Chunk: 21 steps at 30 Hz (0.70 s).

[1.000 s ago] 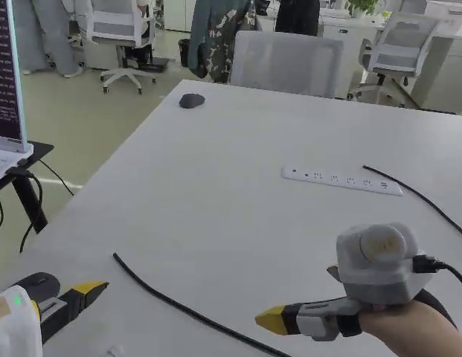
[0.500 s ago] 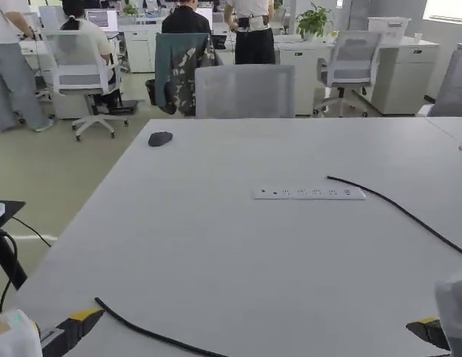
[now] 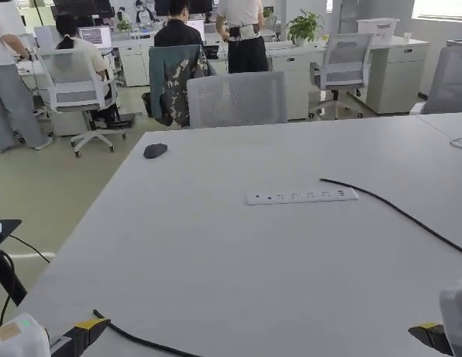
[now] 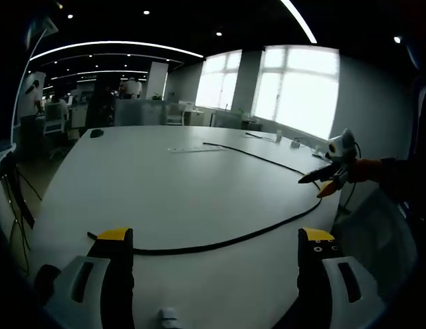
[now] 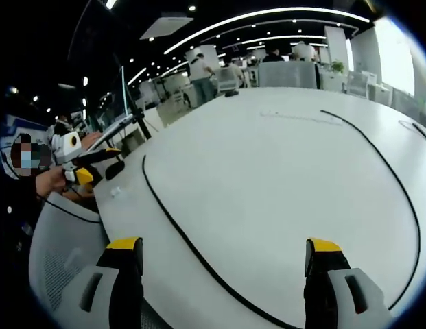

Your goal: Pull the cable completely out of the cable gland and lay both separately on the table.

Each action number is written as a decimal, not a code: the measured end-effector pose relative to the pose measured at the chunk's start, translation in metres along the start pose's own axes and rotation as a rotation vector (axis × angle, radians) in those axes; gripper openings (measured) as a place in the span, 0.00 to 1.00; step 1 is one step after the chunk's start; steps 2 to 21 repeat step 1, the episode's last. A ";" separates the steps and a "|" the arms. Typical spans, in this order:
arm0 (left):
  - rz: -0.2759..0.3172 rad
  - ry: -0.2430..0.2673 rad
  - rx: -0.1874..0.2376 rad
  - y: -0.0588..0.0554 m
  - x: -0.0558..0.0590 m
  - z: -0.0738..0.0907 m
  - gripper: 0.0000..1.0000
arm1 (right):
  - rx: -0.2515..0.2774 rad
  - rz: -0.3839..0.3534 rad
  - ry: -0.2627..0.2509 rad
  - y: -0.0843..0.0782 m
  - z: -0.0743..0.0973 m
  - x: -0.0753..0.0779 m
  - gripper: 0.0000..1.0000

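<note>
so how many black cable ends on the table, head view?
2. One cable end lies by the left gripper at the near edge; the other end sits just right of the power strip. More may lie out of frame.

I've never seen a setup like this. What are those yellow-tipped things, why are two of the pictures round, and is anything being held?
There is no robot here. A person holds a two-jaw tool in each hand, and the yellow tips are the ends of the jaws. The ordinary picture comes from a camera in the person's headset, looking forward and down at a white table. Each round picture comes from a fisheye camera that rides on one tool and looks out between its jaws. The left gripper and the right gripper both stand open and hold nothing. On the table lie a long black cable, a power strip and a computer mouse.
</note>
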<state>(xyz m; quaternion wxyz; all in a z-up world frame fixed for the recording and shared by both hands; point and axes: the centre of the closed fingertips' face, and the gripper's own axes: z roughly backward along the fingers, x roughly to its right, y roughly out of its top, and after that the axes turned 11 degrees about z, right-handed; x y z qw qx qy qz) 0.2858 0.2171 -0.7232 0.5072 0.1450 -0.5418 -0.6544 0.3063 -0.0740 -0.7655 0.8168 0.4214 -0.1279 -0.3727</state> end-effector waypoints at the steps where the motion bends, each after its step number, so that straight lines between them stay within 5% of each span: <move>1: -0.014 0.000 -0.010 -0.002 0.002 0.000 1.00 | 0.004 0.001 -0.001 0.000 0.000 0.001 0.99; 21: -0.014 0.000 -0.010 -0.002 0.002 0.000 1.00 | 0.004 0.001 -0.001 0.000 0.000 0.001 0.99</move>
